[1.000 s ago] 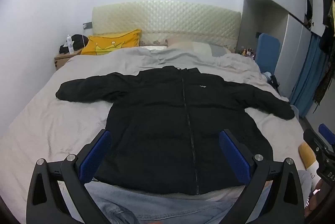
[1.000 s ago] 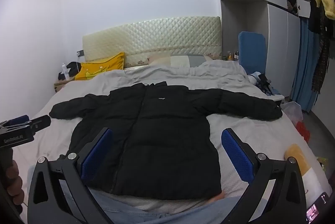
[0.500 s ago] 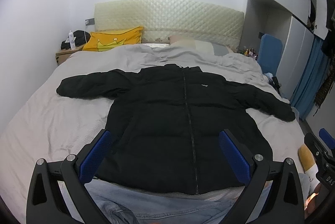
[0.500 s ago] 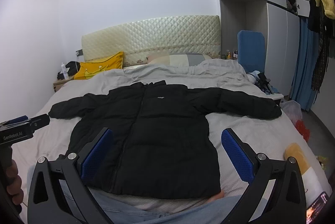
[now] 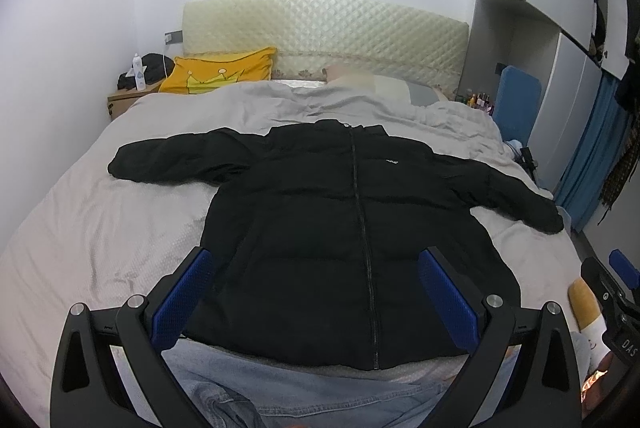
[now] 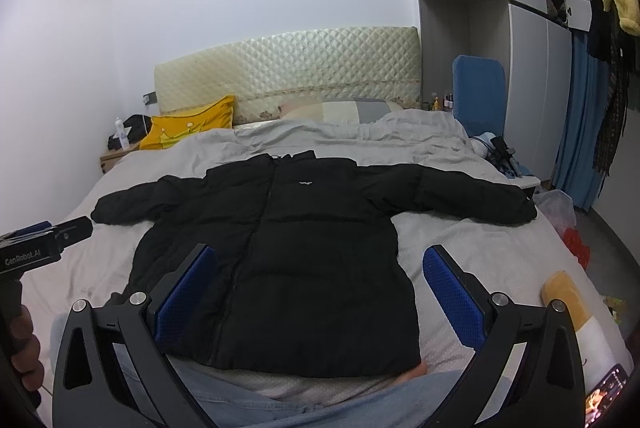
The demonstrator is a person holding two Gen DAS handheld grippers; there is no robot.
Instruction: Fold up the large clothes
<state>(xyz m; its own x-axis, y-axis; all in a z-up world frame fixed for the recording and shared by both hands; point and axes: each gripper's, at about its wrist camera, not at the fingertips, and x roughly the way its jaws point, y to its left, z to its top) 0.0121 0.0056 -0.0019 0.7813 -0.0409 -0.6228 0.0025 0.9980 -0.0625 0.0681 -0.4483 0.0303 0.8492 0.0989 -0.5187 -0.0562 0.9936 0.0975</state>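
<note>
Black puffer jacket (image 5: 340, 228) (image 6: 288, 248), front up, zipped closed, small white chest logo, spread flat on a grey bed (image 5: 100, 228), both sleeves stretched out sideways, collar toward the headboard, hem at the near edge

Grey bedspread (image 5: 120, 220) rumpled toward head end. Yellow crown pillow (image 5: 218, 73) at bed's far left corner, against quilted cream headboard (image 5: 320, 27). Wooden nightstand (image 5: 122, 99) off that corner, white bottle (image 5: 138, 71) on top. Blue chair back (image 6: 478, 87) beyond my far right corner. Blue curtain (image 6: 576, 123) at right wall.
</note>
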